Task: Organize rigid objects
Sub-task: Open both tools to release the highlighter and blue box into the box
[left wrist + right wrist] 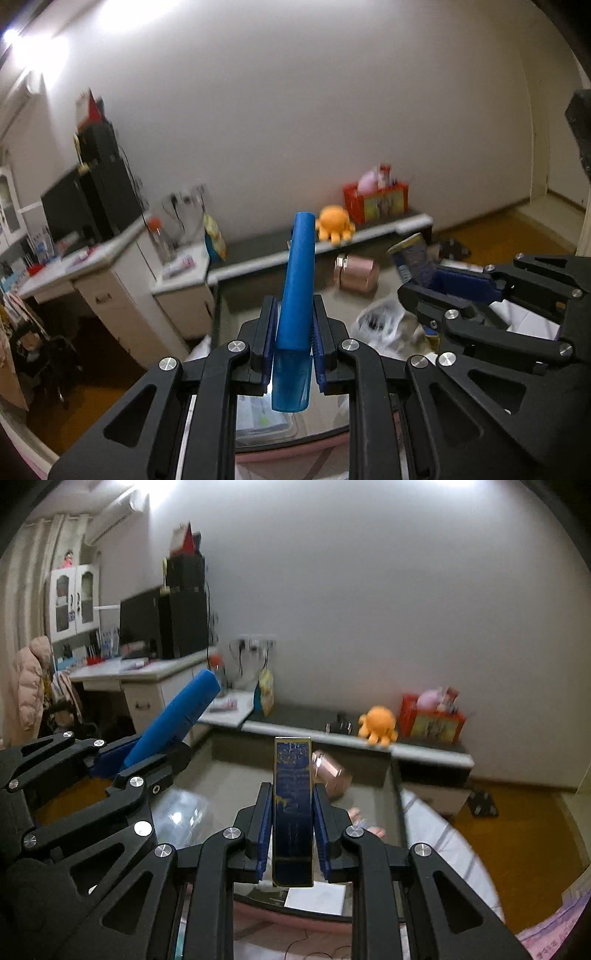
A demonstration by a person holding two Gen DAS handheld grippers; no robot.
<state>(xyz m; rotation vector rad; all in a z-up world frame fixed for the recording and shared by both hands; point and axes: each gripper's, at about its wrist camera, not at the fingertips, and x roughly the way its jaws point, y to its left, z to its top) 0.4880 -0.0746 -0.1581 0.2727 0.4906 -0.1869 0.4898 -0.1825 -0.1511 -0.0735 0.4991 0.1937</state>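
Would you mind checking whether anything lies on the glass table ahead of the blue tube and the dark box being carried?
Yes. A pink cylinder lies beyond the dark box, and a crinkled clear bag sits right of the blue tube. Both jaws are already gripping.

1. The right gripper (pixel 293 812) clamps a dark blue box with gold edges (pixel 293 805) between its blue pads; the box stands upright.
2. At left, the left gripper (pixel 142 760) grips a blue tube (pixel 173 722) that slants up toward the right.
3. Beyond lies a glass table (pixel 236 775); a pink cylinder (pixel 330 773), blurred and perhaps a tin, lies on its side there.
4. An orange plush octopus (pixel 378 725) sits on the ledge (pixel 424 755) beside a red box (pixel 432 720).
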